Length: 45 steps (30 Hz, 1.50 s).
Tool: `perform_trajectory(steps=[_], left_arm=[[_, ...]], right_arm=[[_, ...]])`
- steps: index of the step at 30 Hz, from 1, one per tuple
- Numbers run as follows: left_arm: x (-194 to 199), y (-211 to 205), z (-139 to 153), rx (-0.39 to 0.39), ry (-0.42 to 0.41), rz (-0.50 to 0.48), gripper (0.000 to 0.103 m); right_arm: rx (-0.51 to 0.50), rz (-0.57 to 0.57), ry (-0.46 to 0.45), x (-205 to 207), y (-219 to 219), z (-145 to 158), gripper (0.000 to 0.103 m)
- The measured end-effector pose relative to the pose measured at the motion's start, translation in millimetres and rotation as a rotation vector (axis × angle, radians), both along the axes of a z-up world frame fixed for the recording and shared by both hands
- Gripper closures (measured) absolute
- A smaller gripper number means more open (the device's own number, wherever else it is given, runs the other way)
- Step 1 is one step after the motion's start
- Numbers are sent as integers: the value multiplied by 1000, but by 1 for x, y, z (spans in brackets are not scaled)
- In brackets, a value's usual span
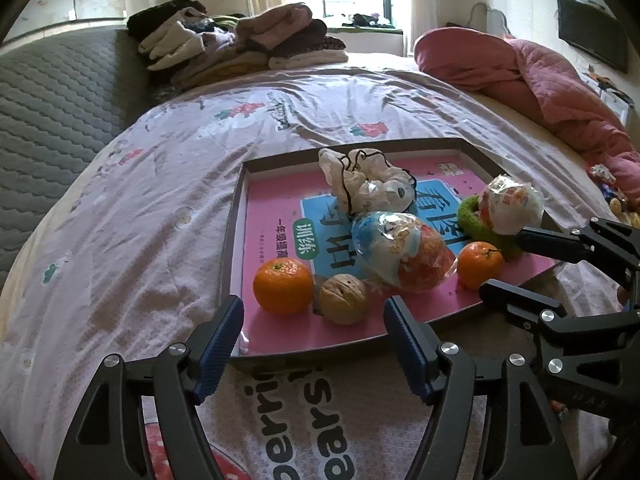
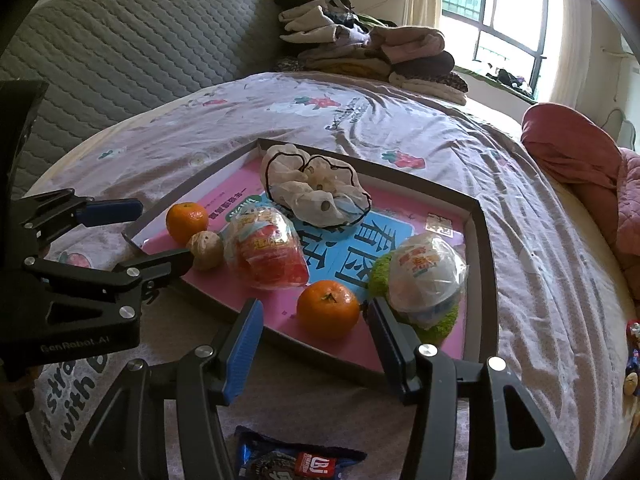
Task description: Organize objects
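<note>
A shallow tray (image 1: 236, 216) lay on the bed (image 1: 132, 216), holding a crumpled cloth (image 1: 368, 184), two wrapped snack cups, two oranges and a walnut (image 1: 344, 298). The left tool (image 1: 314, 344) stood spread, empty, before one orange (image 1: 283, 286); the right tool (image 2: 316, 340) stood spread, empty, before the other (image 2: 328, 309).

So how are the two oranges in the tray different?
The left orange lies at the tray's near left corner, touching the walnut; the right orange lies by the green ring, apart from the walnut. The left one's stem end faces up, the right one's is tilted. Both are whole and unpeeled.
</note>
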State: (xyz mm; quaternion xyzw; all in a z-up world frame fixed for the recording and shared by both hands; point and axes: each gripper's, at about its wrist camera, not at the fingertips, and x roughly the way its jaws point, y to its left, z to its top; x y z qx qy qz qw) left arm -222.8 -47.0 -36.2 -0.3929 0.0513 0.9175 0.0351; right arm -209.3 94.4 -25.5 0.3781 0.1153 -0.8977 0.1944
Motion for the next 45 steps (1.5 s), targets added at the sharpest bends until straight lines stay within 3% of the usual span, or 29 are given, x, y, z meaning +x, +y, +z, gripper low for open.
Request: perform_trajectory(steps=[27, 45], left_arm=[[17, -6, 30, 7, 110, 46, 27], [38, 0, 48, 10, 176, 41, 27]], right_arm=[[-68, -49, 92, 7, 15, 29, 48], [-127, -85, 168, 25, 24, 50, 39]])
